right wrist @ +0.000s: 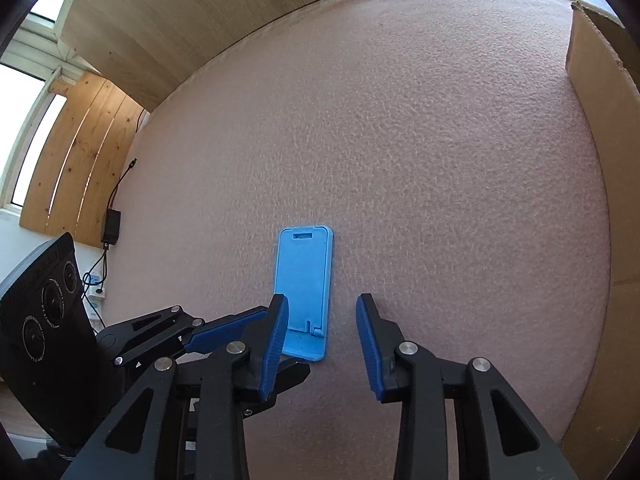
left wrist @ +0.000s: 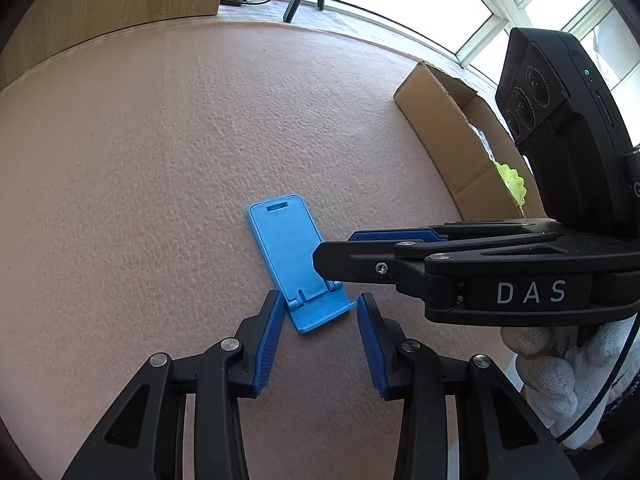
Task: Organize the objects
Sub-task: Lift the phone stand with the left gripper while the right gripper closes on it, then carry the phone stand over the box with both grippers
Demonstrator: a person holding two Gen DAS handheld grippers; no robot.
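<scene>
Phone stand (left wrist: 290, 256), near corner behind right gripper (left wrist: 334, 258)

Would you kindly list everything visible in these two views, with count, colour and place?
phone stand: one, blue, lying flat on the mat just ahead of both grippers
mat: one, pink, textured, covering the work surface
cardboard box: one, brown, open, at the mat's right edge
mesh item: one, yellow-green, inside the box, mostly hidden
wooden panels: light brown, beyond the mat
power adapter: one, black, cabled, left of the mat
left gripper: black with blue pads, jaws apart
right gripper: same, jaws apart
gloved hand: one, white
</scene>
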